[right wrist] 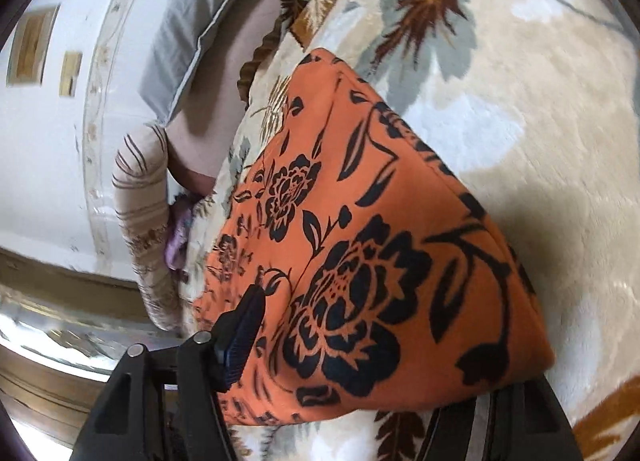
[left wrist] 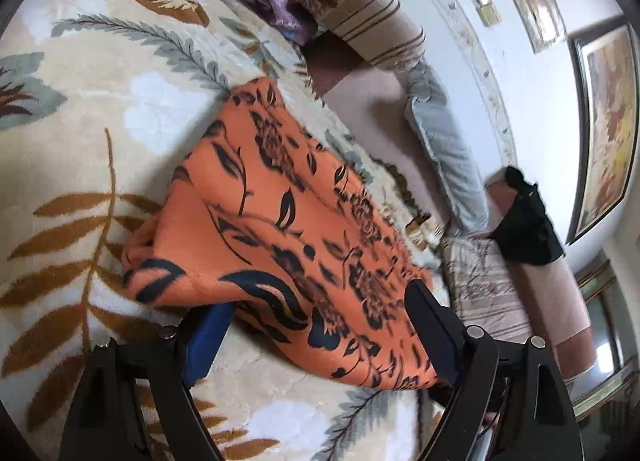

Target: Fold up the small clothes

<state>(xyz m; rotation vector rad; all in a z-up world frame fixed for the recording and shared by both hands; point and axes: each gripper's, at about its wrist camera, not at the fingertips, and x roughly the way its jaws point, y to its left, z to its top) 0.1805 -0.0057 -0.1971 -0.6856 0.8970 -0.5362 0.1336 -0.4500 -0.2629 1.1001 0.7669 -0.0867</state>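
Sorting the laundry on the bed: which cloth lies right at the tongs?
The orange cloth with black flowers, lying between both tongs; the purple cloth is far off by the striped bolster.

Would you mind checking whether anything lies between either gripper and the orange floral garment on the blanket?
Nothing visible does. The orange floral garment lies directly between the fingers of the left gripper and drapes over the right gripper, on the leaf-patterned blanket.

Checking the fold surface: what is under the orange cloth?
The orange cloth lies on a cream blanket with leaf print. Whatever sits directly beneath the cloth is covered.
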